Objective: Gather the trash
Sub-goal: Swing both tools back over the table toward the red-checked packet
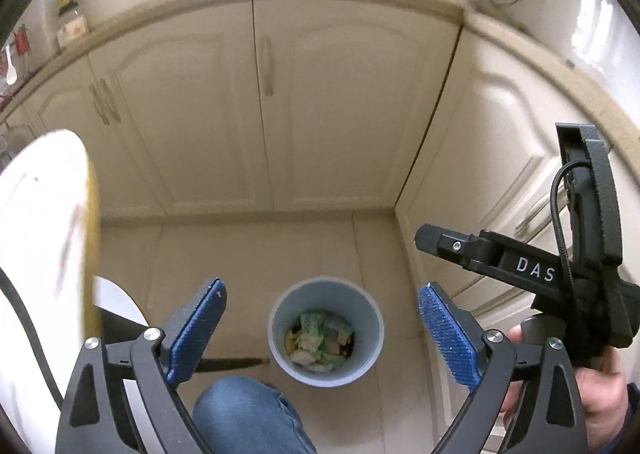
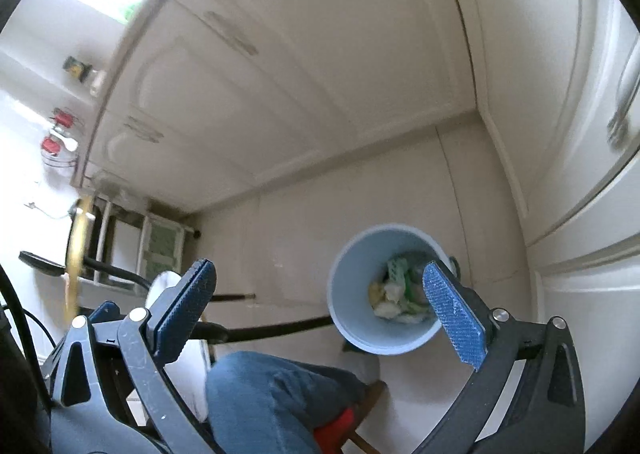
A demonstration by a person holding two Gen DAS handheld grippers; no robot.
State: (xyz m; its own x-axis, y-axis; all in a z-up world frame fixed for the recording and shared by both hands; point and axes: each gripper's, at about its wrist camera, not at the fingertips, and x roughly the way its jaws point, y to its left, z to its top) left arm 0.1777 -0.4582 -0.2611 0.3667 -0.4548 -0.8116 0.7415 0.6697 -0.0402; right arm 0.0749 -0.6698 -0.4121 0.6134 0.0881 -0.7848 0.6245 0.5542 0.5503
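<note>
Left wrist view: looking down at a blue bin (image 1: 326,334) on the pale floor (image 1: 248,254), with crumpled green and white trash (image 1: 320,338) lying at the bottom of the bin. Left claw (image 1: 322,338) spread wide right above the bin, blue pads (image 1: 198,330) apart, nothing between them. Right claw (image 2: 320,314) also spread wide and empty, seen best in the right wrist view, with the bin just under its right pad. No trash in either claw, so probably the drop is done and the next job is fetching more. To do this step well: lift both claws straight up from the bin first, keep them spread, and only then swing away, so no finger knocks the rim and tips the bin. Beyond the bin, cupboard doors (image 1: 208,106) make a corner, close behind it and to its right, so little room that way. On the near side of the bin, a knee in jeans (image 1: 244,414), close to the rim. Left of the bin, a white round table edge (image 1: 44,214) and dark legs or cables, blurry, easy to bump. Best open room: up, and over the bare floor between the bin and the cupboards.
</note>
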